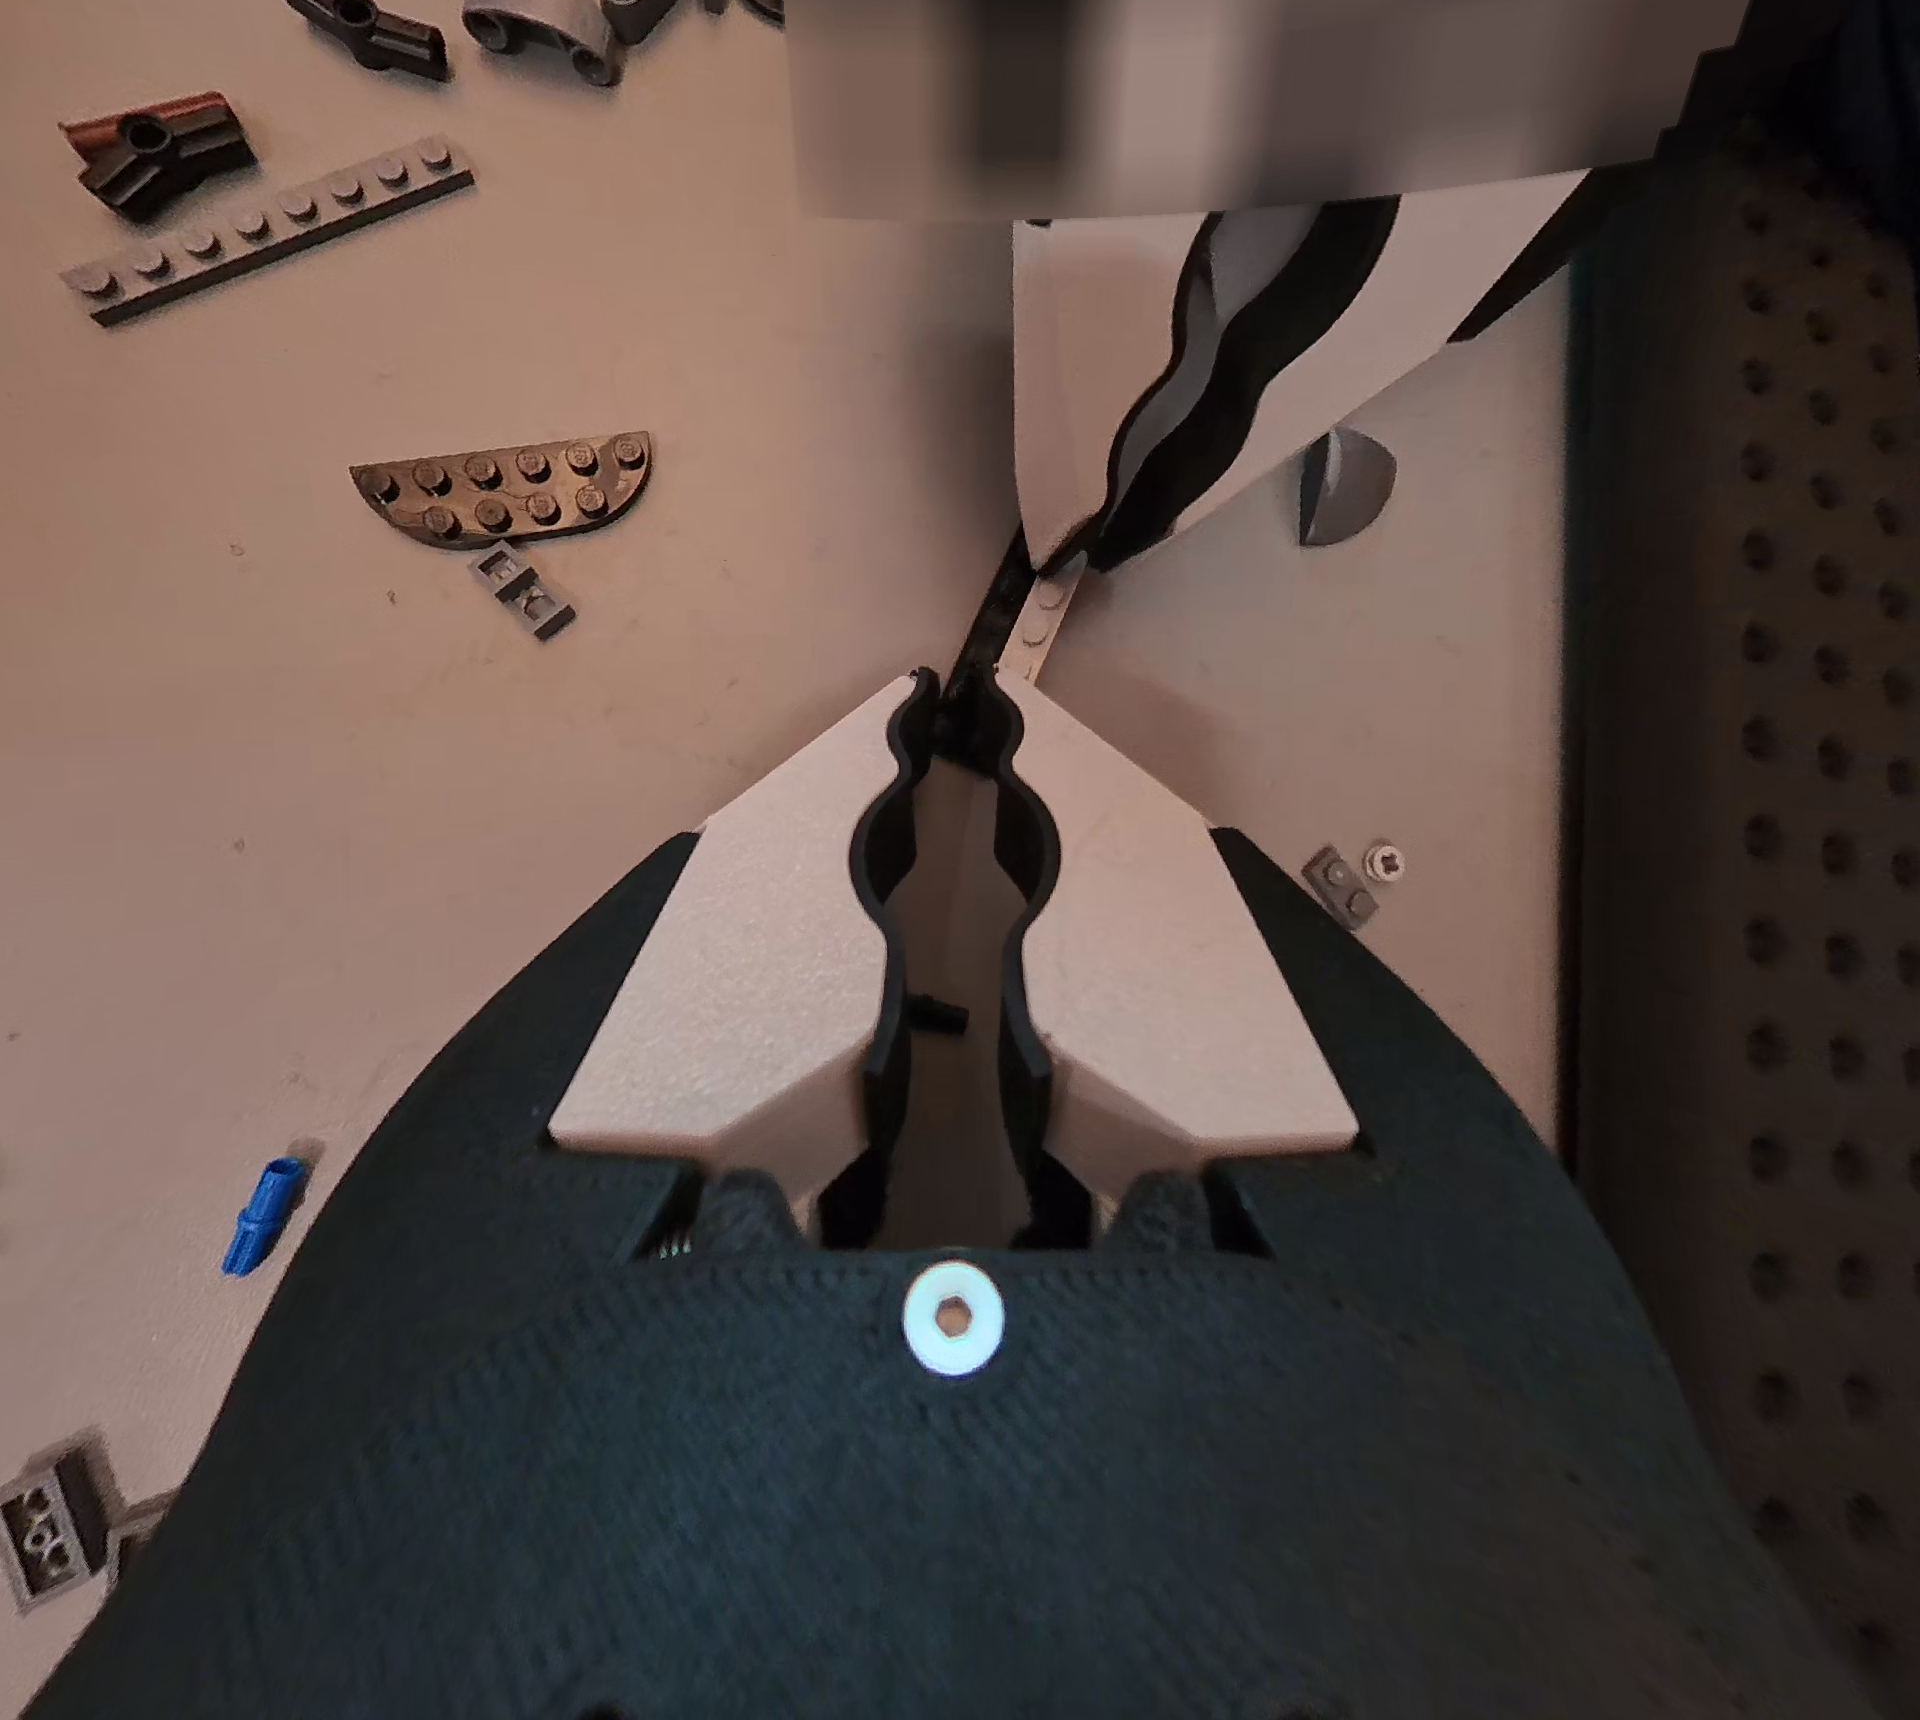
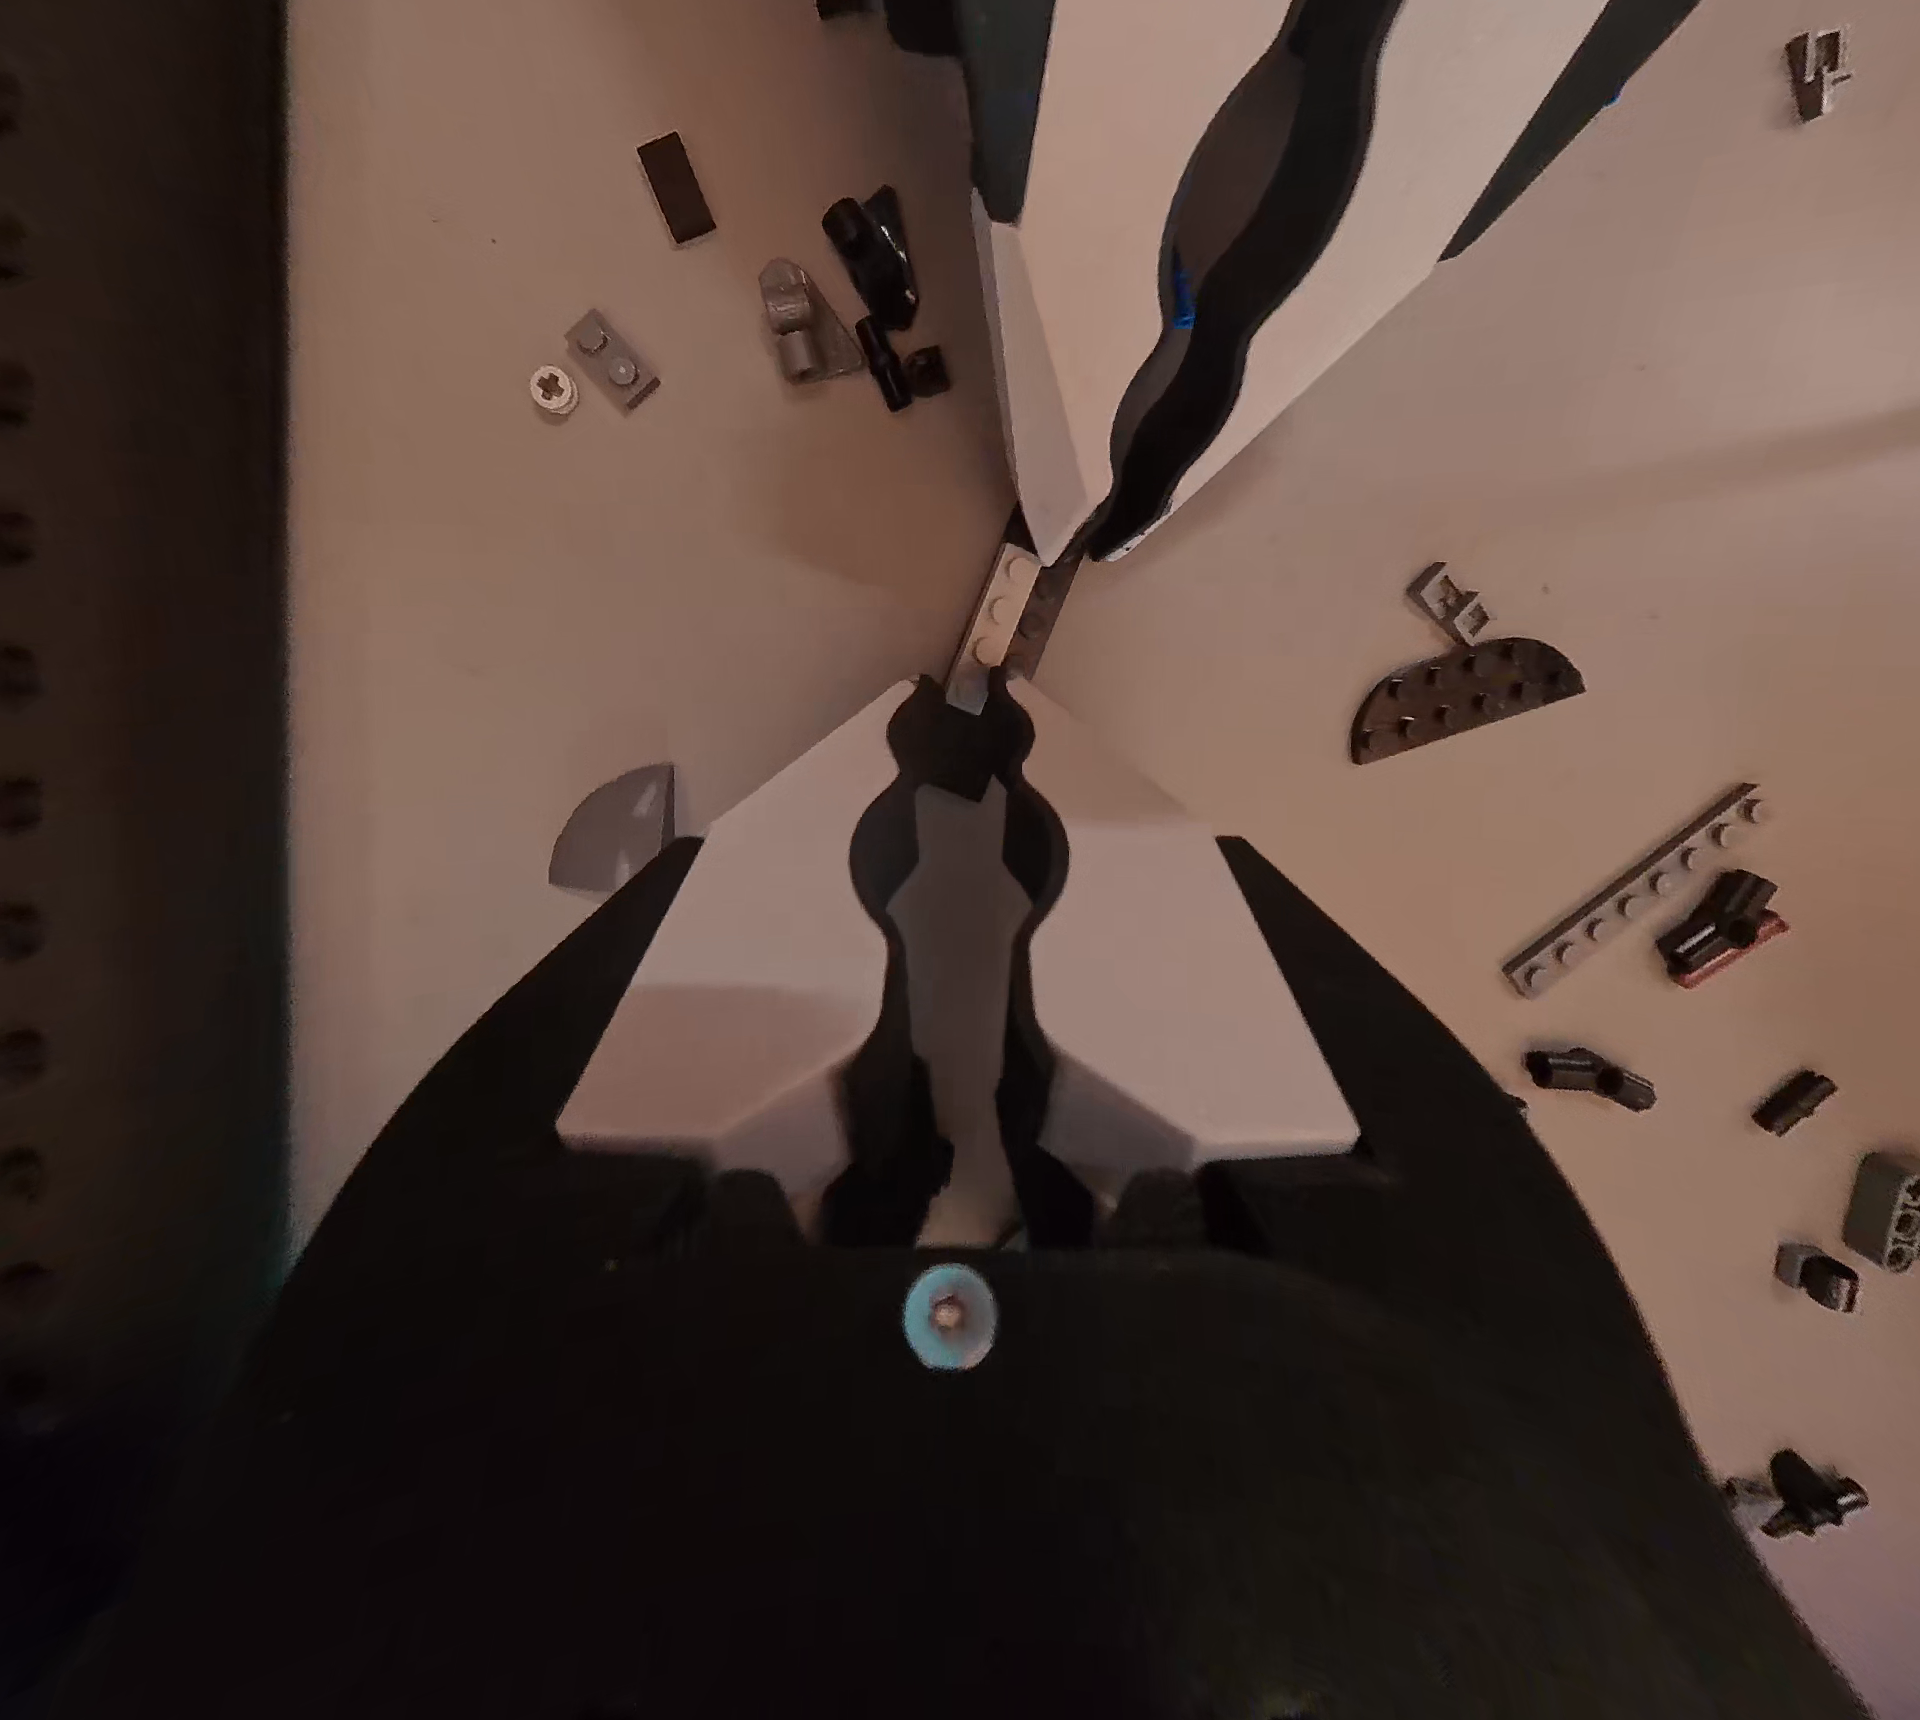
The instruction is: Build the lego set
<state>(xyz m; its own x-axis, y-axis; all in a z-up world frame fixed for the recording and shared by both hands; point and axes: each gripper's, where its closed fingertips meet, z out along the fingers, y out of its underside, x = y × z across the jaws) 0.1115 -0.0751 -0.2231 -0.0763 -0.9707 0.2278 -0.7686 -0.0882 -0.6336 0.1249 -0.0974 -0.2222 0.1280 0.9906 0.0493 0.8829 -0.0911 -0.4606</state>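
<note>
Between my two grippers, above the desk (image 1: 644,839), hangs the small assembly I am building: a light grey plate (image 2: 1000,608) lying alongside a black plate (image 1: 987,631), their long axes running straight from one gripper tip to the other. My left gripper (image 1: 956,706) is pressed together on the near end in its own view, pinching what looks like the black plate. My right gripper (image 2: 966,702) is likewise squeezed onto the opposite end, on a small grey piece at the tip of the light plate, though the dim view makes me unsure exactly which piece it grips. Both tips sit equally close, facing each other along that axis. I judge the coming press must push across the plates, not along them, to seat the studs. Loose parts lie well apart: a half-round black plate (image 1: 509,488), a long grey plate (image 1: 265,226), a blue pin (image 1: 262,1218).
</note>
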